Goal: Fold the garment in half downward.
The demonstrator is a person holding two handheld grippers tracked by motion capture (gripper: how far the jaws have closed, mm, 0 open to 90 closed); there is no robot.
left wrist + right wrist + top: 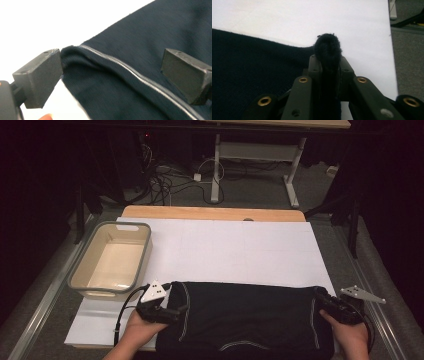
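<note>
Cloth (249,82) bunches in right gripper (328,62), spanning left gripper (111,65).

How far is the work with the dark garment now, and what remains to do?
Done: the dark garment lies spread on the white sheet, and the right gripper is shut on its corner. In hand: the left gripper is open around the opposite corner, not yet pinching it. Left: closing that grip, then probably folding; the grey bin holds nothing.
</note>
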